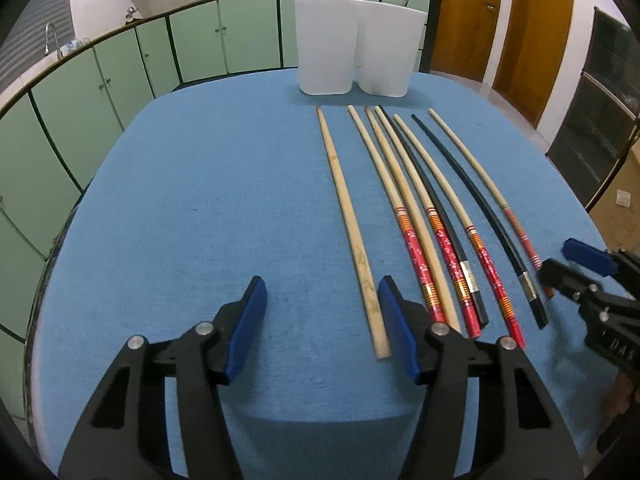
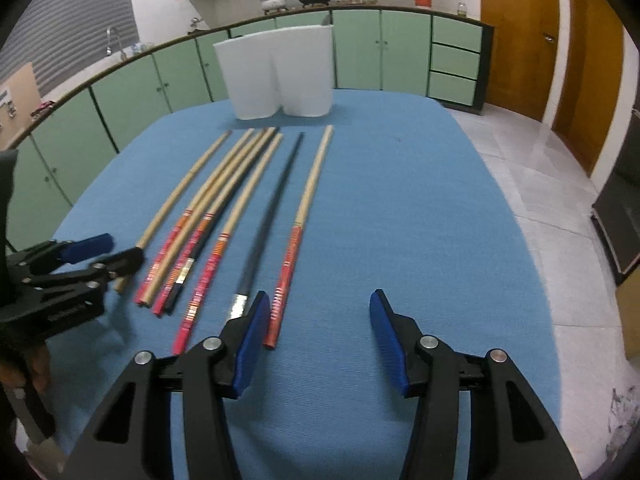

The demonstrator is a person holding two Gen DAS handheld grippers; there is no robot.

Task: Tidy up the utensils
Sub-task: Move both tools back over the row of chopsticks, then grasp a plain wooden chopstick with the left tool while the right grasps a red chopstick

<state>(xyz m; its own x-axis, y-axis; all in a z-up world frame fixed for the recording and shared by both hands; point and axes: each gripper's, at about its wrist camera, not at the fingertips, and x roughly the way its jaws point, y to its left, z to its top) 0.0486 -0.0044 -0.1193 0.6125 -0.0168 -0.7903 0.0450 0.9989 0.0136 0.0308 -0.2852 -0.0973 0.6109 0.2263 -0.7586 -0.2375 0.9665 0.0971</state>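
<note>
A big blue table [image 1: 200,184] fills both views. At its far end stand two white holders [image 1: 354,46], side by side and touching. Nothing can be seen inside them from here.

In front of the holders lies a row of chopsticks [image 1: 404,196], all flat on the cloth with their thin ends pointing at the holders. Some have red handles, two are black, and some are plain wood. A few in the middle lie pressed together. The plain wooden chopstick [image 1: 352,220] lies a little apart on the left side of the row. The red-handled chopstick [image 2: 298,236] lies at the right side of the row.

The left gripper [image 1: 322,326] hangs over the near end of the plain wooden chopstick. Its blue pads are apart and the stick end lies between them, close to the right pad, but the pads do not squeeze it. The right gripper [image 2: 318,334] hangs over the near end of the red-handled chopstick. Its pads are apart too, and the stick end lies next to the left pad, not squeezed.

The job looks to be at its start: no stick is picked up yet. Next, each gripper probably needs to go down, shut on its stick, lift it, and carry it to a holder.
</note>
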